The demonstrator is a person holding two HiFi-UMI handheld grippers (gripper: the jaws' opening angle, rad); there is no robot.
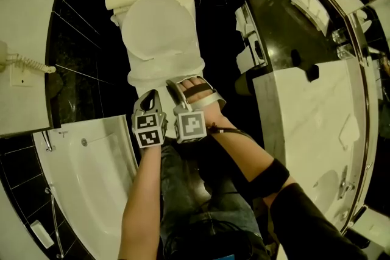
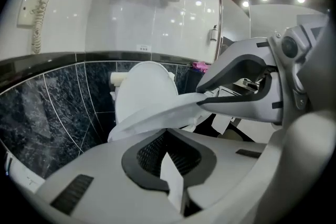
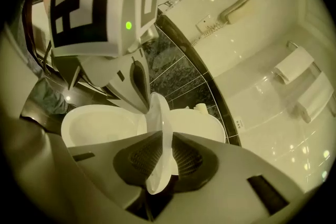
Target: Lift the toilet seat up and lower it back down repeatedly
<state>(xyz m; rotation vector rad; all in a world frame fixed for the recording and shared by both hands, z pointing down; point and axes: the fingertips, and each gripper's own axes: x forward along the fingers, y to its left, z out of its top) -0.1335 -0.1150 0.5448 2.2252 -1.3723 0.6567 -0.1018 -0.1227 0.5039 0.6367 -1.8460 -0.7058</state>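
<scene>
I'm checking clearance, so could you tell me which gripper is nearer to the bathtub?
Left. The left gripper sits beside the bathtub, at the toilet seat front; the right gripper is beyond it, farther off.

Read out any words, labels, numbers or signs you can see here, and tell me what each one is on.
No text here can be read.
Small wall plaque: print too small to read.
Marker cubes: black-and-white square patterns only, no letters or numbers.
</scene>
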